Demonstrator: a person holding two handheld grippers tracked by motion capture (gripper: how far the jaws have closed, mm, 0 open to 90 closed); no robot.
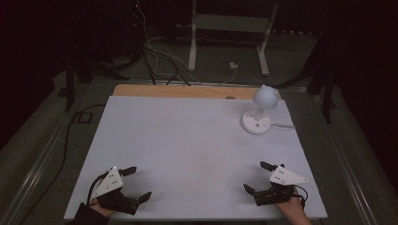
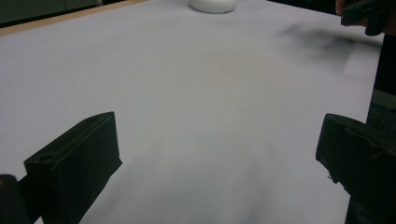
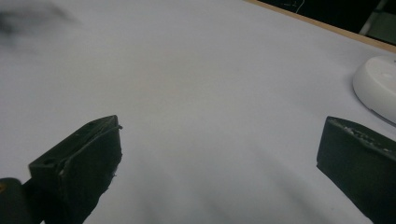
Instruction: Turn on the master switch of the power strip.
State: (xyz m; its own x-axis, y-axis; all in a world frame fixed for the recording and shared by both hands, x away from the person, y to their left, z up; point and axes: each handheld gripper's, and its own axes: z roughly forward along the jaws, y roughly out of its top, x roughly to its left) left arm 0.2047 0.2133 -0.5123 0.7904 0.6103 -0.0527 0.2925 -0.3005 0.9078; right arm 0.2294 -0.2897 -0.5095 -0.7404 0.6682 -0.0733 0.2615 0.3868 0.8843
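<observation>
White paper-like sheeting covers the table (image 1: 187, 154), where a person's two hands rest at the near edge, each holding a black two-jaw tool. The left tool (image 1: 139, 183) sits at the near left corner, jaws spread wide with nothing between them; the right tool (image 1: 256, 177) sits at the near right corner, likewise wide open and empty. The nearest thing to either is a small white lamp (image 1: 259, 112) with a rounded, eared shade on a round base, standing upright near the far right of the table, its cord trailing off to the right. It lies well apart from both tools, straight ahead of the right one and diagonally across from the left, so the right hand looks the better placed to reach it. Seen from the right tool, the lamp's base (image 3: 378, 88) sits ahead and to the right of the jaws. Both forearms lie low, tools pointing inward and forward.
</observation>
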